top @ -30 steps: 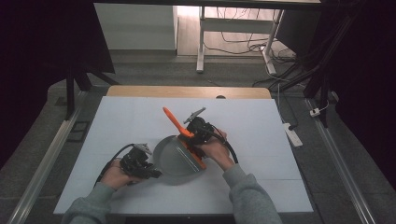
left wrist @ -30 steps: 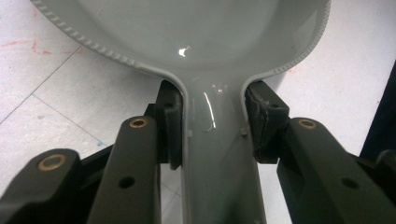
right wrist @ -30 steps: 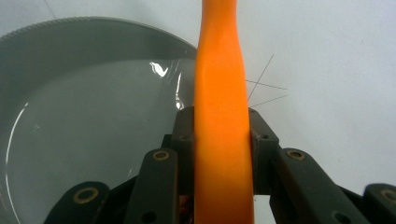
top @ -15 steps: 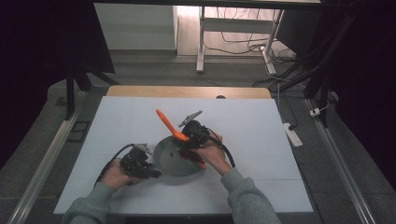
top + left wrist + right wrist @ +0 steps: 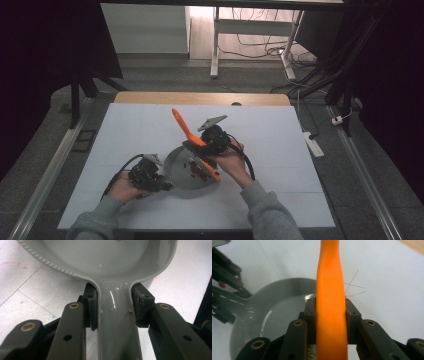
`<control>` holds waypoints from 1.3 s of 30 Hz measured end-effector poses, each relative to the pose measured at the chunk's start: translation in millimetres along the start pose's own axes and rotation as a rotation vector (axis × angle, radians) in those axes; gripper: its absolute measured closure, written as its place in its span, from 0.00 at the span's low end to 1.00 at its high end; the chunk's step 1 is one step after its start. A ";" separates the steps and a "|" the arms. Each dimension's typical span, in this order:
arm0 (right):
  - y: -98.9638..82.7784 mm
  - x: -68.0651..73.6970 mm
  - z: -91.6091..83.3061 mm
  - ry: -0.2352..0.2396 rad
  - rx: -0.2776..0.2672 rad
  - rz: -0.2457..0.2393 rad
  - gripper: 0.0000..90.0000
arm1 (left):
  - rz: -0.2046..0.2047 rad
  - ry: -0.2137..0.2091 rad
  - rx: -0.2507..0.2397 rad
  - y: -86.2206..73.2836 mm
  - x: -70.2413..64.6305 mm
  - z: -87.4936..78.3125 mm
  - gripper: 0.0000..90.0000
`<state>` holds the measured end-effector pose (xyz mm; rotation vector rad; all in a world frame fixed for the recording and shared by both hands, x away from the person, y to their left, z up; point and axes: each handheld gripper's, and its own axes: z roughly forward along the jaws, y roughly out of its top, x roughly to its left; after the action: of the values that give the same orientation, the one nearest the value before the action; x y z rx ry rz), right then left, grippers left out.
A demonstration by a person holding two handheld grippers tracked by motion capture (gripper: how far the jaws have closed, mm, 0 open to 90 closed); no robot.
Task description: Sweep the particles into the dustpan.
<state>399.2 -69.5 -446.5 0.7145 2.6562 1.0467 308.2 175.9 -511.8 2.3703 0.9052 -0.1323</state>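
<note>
A grey pan (image 5: 178, 176) rests on the white table near its front middle. My left gripper (image 5: 165, 186) is shut on the pan's handle (image 5: 116, 315), with a pad (image 5: 91, 305) pressed against each side of it. Over the pan's far right rim, my right gripper (image 5: 194, 145) is shut on an orange utensil (image 5: 181, 124). Its long handle (image 5: 330, 290) slants up and away to the left, while its lower end (image 5: 214, 175) hangs over the pan beside some small red marks. The pan's bowl (image 5: 282, 307) lies below my right gripper (image 5: 330, 315).
The white table top (image 5: 280, 140) stretches bare to the right and toward the far wooden edge (image 5: 200, 97). A white power strip (image 5: 314, 144) lies on the floor off the table's right side. Both grippers' cables trail back toward the person's sleeves.
My right gripper has lifted a little with the orange utensil, whose handle tip has swung slightly left. The left gripper and the pan have stayed put.
</note>
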 end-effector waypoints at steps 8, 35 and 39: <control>-13.7 -28.5 -11.2 -0.097 0.028 0.068 0.78 | -0.001 -0.003 0.002 -0.4 0.4 0.5 0.68; -2.2 -13.4 41.0 -0.102 0.192 0.010 0.78 | -0.003 -0.003 0.003 -0.6 0.6 0.5 0.68; -1.8 -5.4 40.4 -0.079 0.177 0.001 0.78 | -0.005 -0.003 0.005 -0.6 0.7 0.8 0.68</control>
<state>417.4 -49.6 -477.2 0.7732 2.7033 0.7738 308.4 176.2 -512.9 2.3720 0.9102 -0.1406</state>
